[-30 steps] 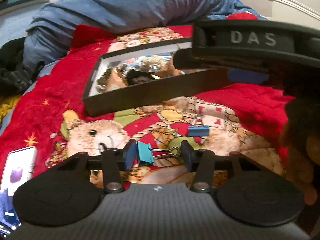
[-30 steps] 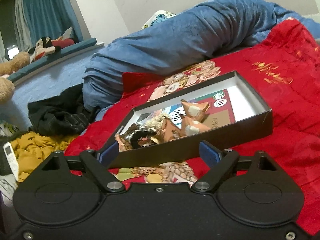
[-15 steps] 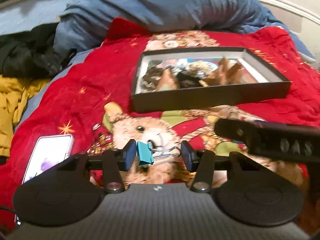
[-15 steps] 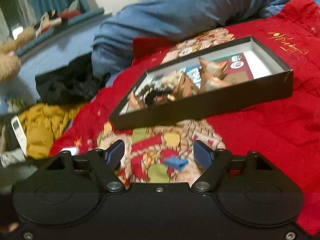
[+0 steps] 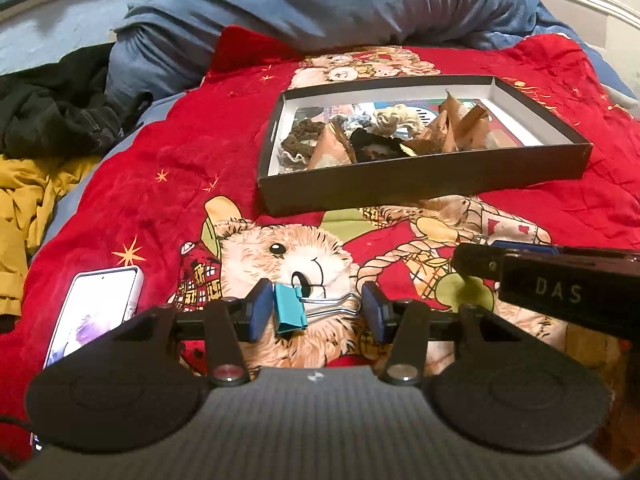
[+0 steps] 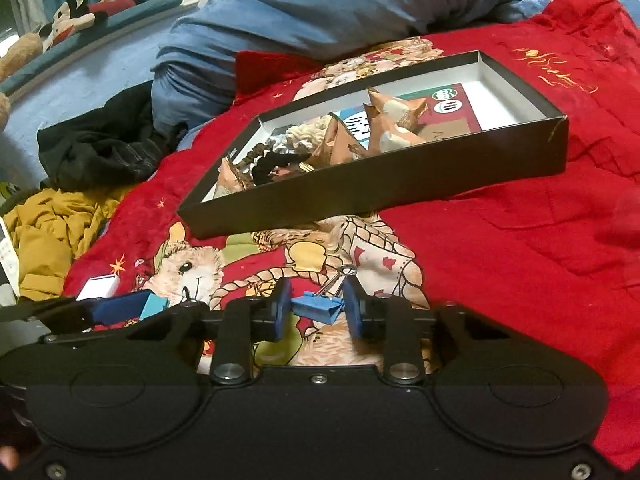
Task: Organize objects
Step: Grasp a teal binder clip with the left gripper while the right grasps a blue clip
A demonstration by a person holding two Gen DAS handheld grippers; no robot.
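Observation:
My left gripper (image 5: 316, 310) is shut on a teal binder clip (image 5: 290, 308), held sideways above the red bear-print blanket (image 5: 180, 152); its wire handles reach to the right pad. My right gripper (image 6: 316, 314) is low over the blanket, and its jaws are closing on a blue binder clip (image 6: 318, 306), with both pads against the clip's ends. Beyond both stands a shallow black box (image 5: 420, 186) (image 6: 380, 188) with hair scrunchies and brown folded packets inside. The right gripper's body (image 5: 560, 288) shows at the right of the left wrist view.
A phone (image 5: 100, 304) lies on the blanket at the lower left. A rolled blue duvet (image 5: 320, 0) runs along behind the box. Black clothing (image 5: 52, 120) and a yellow garment (image 5: 24, 200) are heaped at the left. Plush toys (image 6: 72, 16) sit on a far ledge.
The right gripper dropped from facing the box down to the blue clip on the blanket, and its jaws closed in around it. The left gripper kept hold of the teal clip.

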